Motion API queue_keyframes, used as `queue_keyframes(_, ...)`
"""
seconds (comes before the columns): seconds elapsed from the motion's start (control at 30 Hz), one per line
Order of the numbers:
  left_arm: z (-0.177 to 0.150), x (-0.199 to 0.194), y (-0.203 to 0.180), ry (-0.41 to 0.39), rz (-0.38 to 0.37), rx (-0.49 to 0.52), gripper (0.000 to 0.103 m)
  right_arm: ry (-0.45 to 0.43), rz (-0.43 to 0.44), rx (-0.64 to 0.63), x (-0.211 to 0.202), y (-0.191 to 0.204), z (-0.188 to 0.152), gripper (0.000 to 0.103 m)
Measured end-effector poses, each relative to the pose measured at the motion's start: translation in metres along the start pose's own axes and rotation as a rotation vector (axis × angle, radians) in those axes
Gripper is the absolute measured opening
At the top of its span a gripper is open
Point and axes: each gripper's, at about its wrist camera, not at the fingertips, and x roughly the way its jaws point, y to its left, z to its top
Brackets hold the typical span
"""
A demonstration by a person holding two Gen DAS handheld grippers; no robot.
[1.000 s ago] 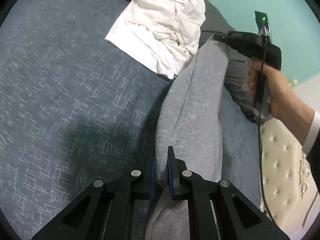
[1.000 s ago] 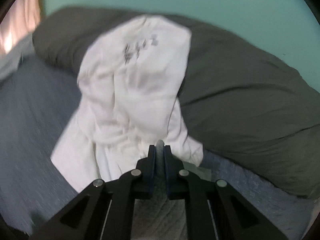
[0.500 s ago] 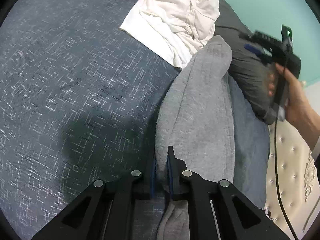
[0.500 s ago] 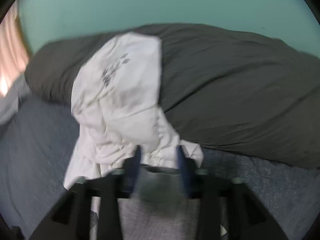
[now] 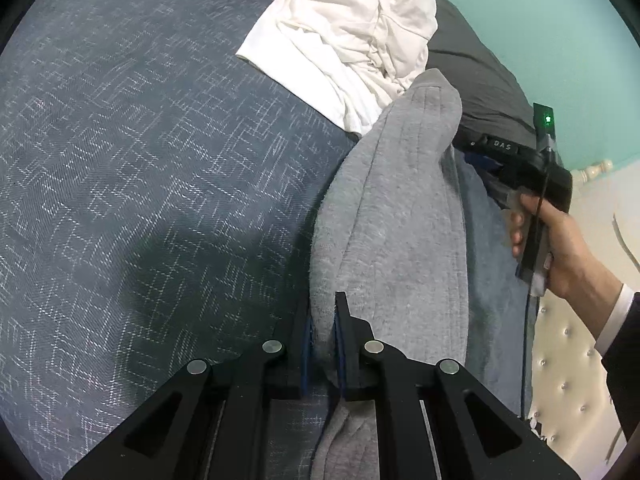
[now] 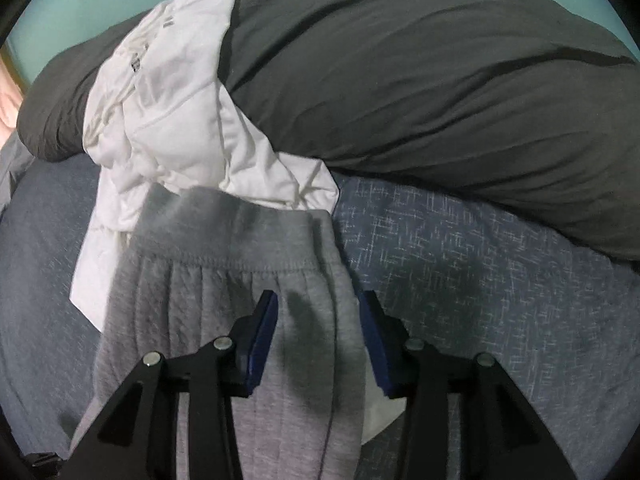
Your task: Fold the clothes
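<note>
We pinch grey pants (image 5: 392, 216) with left gripper (image 5: 322, 344); right gripper (image 6: 316, 336) jaws closing, unpressed, over waistband; folding unfinished, white garment (image 6: 168, 120) untouched far.

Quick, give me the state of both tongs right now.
Left tongs: shut on the grey fleece trousers.
Right tongs: open, closing slightly, pads clear of the trousers lying under them.

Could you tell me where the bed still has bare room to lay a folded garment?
The blue bedspread lies bare left of the grey trousers. It is crowded farther back, where the white shirt leans on the dark duvet.
</note>
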Motion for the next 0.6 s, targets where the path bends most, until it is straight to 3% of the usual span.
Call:
queue_keyframes(0.17, 0.002, -0.002, -0.002, 0.003, 0.001, 0.013, 0.01, 0.005, -0.015, -0.011, 0.012, 0.007, -0.001, 0.041)
queue_keyframes(0.2, 0.002, -0.002, -0.002, 0.003, 0.0, 0.015, 0.01, 0.005, -0.022, -0.023, 0.013, 0.009, -0.002, 0.038)
queue_keyframes(0.27, 0.002, -0.002, 0.0, 0.004, -0.003, 0.015, 0.01, 0.007, -0.04, -0.047, 0.016, 0.013, -0.002, 0.016)
queue_keyframes(0.37, 0.001, -0.002, 0.001, 0.005, -0.006, 0.011, 0.01, -0.002, -0.045, -0.08, 0.015, 0.02, -0.002, 0.005)
queue_keyframes(0.6, 0.001, -0.002, 0.002, 0.006, -0.01, 0.008, 0.01, -0.046, -0.04, -0.094, 0.002, 0.019, -0.003, 0.003)
